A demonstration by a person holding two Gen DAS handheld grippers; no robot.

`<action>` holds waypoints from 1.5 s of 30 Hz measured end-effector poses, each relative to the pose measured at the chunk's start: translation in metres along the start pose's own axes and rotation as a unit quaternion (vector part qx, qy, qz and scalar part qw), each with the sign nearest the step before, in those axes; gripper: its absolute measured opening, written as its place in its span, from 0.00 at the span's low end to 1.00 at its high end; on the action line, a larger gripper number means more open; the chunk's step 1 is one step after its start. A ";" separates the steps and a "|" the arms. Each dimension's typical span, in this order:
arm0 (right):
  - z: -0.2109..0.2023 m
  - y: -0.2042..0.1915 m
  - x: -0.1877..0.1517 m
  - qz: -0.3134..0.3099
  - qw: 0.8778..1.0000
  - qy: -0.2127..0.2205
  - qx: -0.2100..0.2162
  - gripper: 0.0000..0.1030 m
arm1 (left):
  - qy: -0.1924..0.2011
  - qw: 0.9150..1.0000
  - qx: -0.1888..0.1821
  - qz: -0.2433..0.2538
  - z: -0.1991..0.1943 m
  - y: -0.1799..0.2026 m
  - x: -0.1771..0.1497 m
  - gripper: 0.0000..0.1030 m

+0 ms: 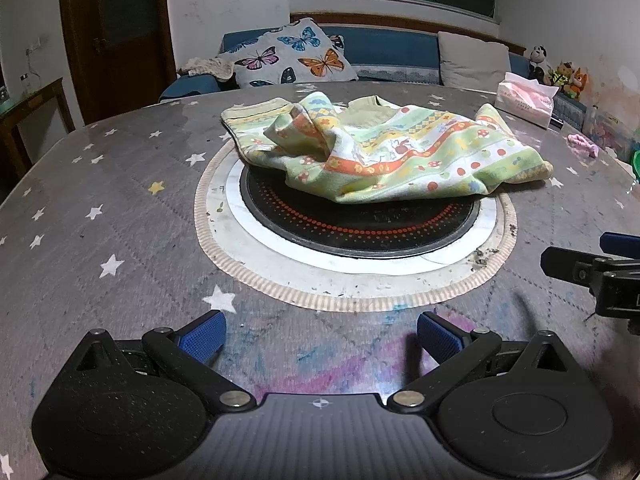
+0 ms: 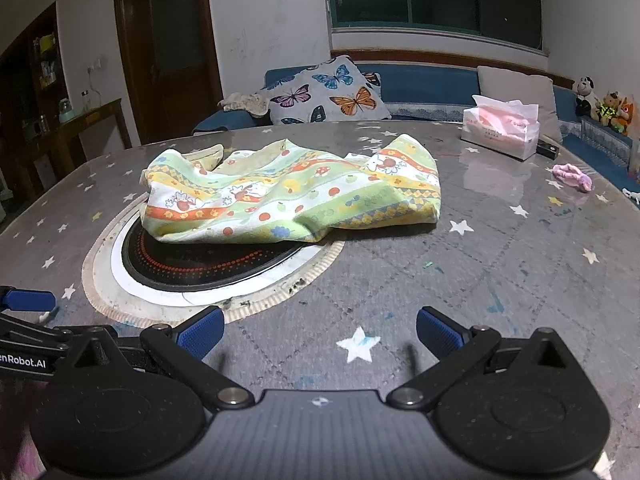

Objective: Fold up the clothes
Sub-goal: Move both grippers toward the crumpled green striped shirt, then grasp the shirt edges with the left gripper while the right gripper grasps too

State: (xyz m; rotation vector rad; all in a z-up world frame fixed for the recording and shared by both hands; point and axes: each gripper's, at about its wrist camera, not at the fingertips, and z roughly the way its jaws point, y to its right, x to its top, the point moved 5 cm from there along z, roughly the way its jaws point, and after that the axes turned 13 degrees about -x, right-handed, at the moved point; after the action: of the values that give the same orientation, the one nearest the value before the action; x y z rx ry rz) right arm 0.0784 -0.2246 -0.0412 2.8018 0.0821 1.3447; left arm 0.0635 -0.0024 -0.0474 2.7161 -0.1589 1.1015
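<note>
Crumpled cotton, the garment [image 1: 384, 152] lies mid-table, half over the black hob [image 1: 360, 220]; both the left gripper [image 1: 320, 338] and the right gripper [image 2: 320, 332] hang spread and empty near it; flatten first, each pinching one near corner, drawing apart.

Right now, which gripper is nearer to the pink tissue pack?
Right. The tissue pack sits at the table's far right; the right gripper is open, nearer that side. The left gripper, also open, is beside it, farther left, facing the crumpled garment.
</note>
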 end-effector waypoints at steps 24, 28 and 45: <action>0.017 -0.006 0.016 -0.005 1.000 -0.007 0.007 1.00 | -0.010 1.000 0.002 0.002 0.013 -0.002 0.015 1.00; 0.020 -0.006 0.019 -0.006 1.000 -0.008 0.008 1.00 | -0.011 1.000 0.003 0.002 0.015 -0.002 0.017 1.00; 0.032 -0.010 0.031 -0.012 1.000 -0.012 0.010 1.00 | -0.015 1.000 0.005 0.002 0.022 -0.006 0.028 1.00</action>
State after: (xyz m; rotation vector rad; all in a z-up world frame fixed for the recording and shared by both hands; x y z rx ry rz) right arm 0.1224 -0.2128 -0.0375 2.8229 0.1291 1.3130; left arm 0.0994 -0.0023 -0.0447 2.7446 -0.1639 1.0649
